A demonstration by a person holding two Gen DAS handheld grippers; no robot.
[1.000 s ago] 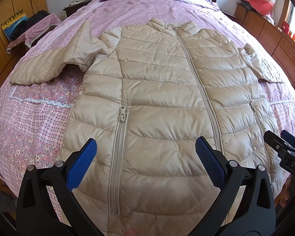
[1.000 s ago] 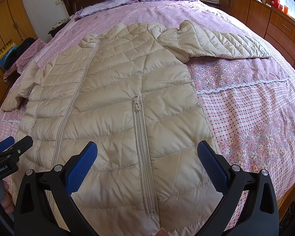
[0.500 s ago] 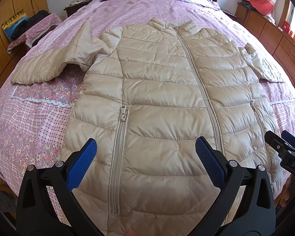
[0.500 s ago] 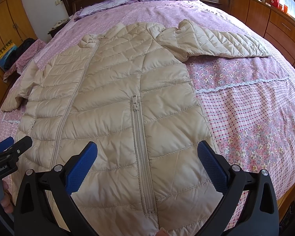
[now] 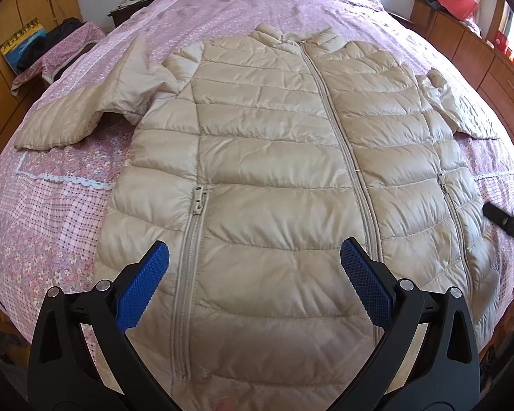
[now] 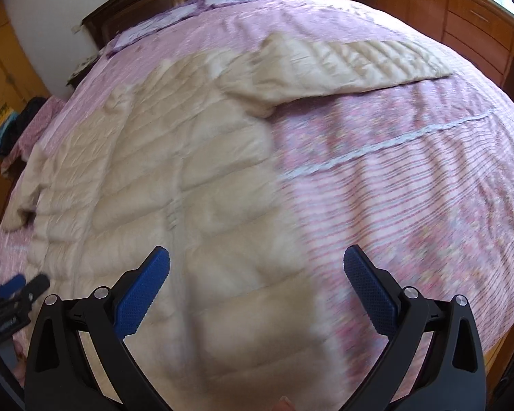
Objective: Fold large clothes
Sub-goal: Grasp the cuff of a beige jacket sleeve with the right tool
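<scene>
The right gripper (image 6: 257, 284) has swung rightward over the jacket (image 6: 161, 185).

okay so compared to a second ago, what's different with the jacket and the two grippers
The right gripper has swung toward the jacket's right side: its view is now motion-blurred, with the jacket shifted left and more bedspread showing. In the left view it has slid back to the frame's right edge. Nothing was grasped or released. The left gripper stays open over the hem; the jacket lies flat, zipped, sleeves spread as before.
</scene>
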